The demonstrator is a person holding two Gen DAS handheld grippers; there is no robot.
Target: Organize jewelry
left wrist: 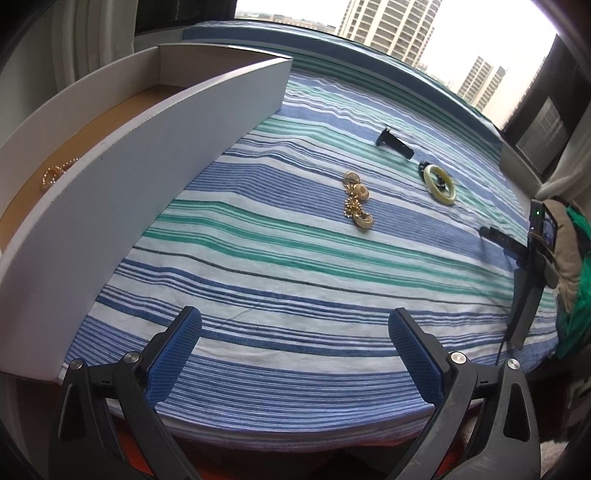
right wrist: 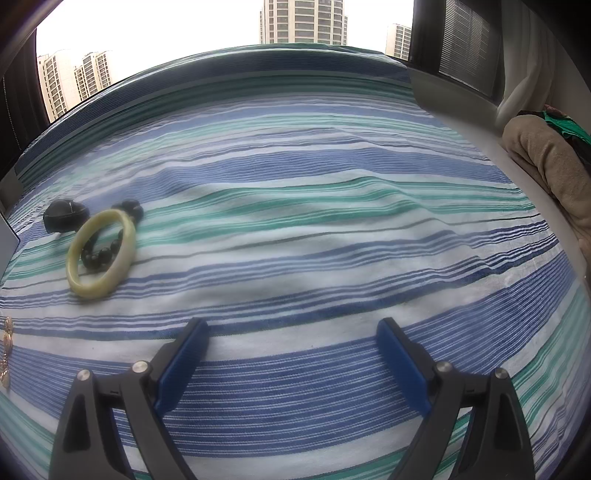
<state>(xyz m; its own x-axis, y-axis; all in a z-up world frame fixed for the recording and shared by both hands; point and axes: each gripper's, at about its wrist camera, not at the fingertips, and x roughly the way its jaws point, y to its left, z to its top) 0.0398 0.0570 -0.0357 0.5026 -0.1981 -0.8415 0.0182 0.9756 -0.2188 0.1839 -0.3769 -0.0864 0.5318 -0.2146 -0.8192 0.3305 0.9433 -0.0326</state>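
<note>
- Both pairs of fingers stand wide apart with nothing between them: the left gripper (left wrist: pixel 295 350) and the right gripper (right wrist: pixel 293 363) each hover low over the striped bedsheet (left wrist: pixel 295 258), their blue pads (left wrist: pixel 173 354) facing bare cloth.
- Off to the left of the left gripper stands a white box (left wrist: pixel 155 147) with tall walls and a brown floor; a gold bead chain (left wrist: pixel 55 173) lies inside it, close to the near wall.
- Out on the sheet, ahead of the left gripper, a cluster of gold jewelry (left wrist: pixel 356 201) lies in a short line, several rounded pieces with a small chain among them, all touching or nearly so.
- To the right of that cluster lies a pale green bangle (left wrist: pixel 439 183), flat on the cloth. In the right wrist view the same bangle (right wrist: pixel 100 253) rests over a string of dark beads (right wrist: pixel 110 245), which passes through its ring and out past its far edge.
- Just beyond the bangle sits a black object (right wrist: pixel 64 216), rounded from the right wrist view and longer and bar-like from the left; I cannot tell what it is.
- At the right edge of the left wrist view the right gripper's black body (left wrist: pixel 532 258) shows, with a folded beige cloth (right wrist: pixel 546 162) behind it at the side of the bed.
- Tall buildings (right wrist: pixel 303 22) show through the window past the bed.
</note>
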